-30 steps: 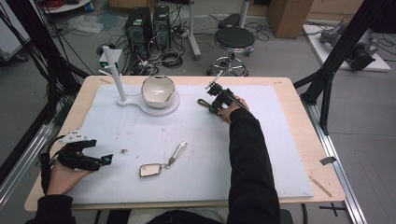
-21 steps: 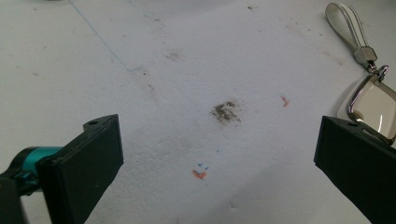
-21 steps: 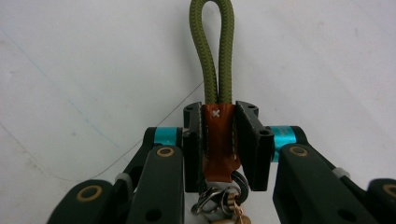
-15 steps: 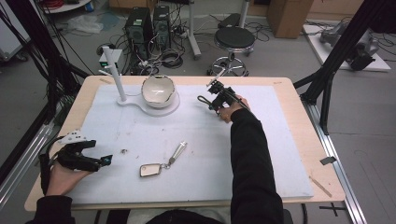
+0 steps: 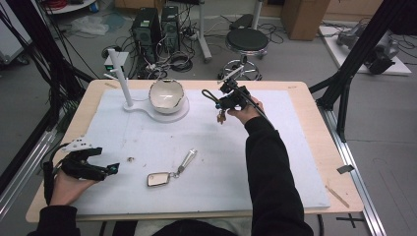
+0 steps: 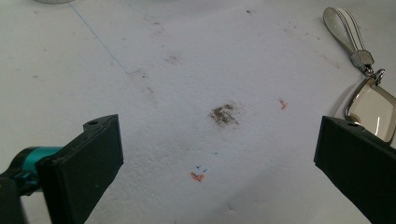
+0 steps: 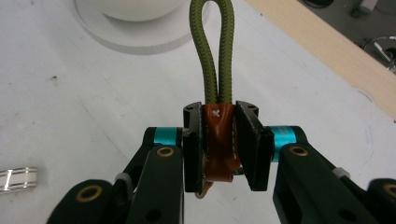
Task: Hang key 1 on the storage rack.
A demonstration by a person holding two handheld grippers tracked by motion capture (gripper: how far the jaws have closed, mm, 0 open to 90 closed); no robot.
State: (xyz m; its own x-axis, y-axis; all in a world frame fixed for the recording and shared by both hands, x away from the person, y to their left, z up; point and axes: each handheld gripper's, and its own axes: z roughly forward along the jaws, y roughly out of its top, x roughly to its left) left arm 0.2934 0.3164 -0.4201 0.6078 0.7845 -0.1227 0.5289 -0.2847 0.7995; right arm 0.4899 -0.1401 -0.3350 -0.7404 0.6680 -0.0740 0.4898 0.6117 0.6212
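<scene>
My right gripper (image 7: 219, 116) is shut on a keychain: its pads squeeze a brown leather wrap (image 7: 218, 140), and an olive cord loop (image 7: 215, 46) sticks out past them. In the high view that right gripper (image 5: 221, 102) hangs above the white mat right of the bowl, with the cord keychain (image 5: 208, 95) in it and a small piece dangling below. Near the front left corner my left gripper (image 5: 111, 168) rests low, open, with bare mat between its jaws. A mirror keychain (image 5: 158, 179) with a pale strap (image 5: 187, 159) lies on the mat to its right, also at the edge of the left gripper view as the mirror keychain (image 6: 373, 109).
A white bowl (image 5: 167, 94) sits on a white round base with an upright post (image 5: 124, 83) at the back left of the mat. A tiny object (image 5: 131, 159) lies beside the left gripper. The wooden table edge (image 5: 314, 128) runs along the right.
My right gripper has risen with the cord keychain, which now hangs off the mat. The left hand has stayed put.
</scene>
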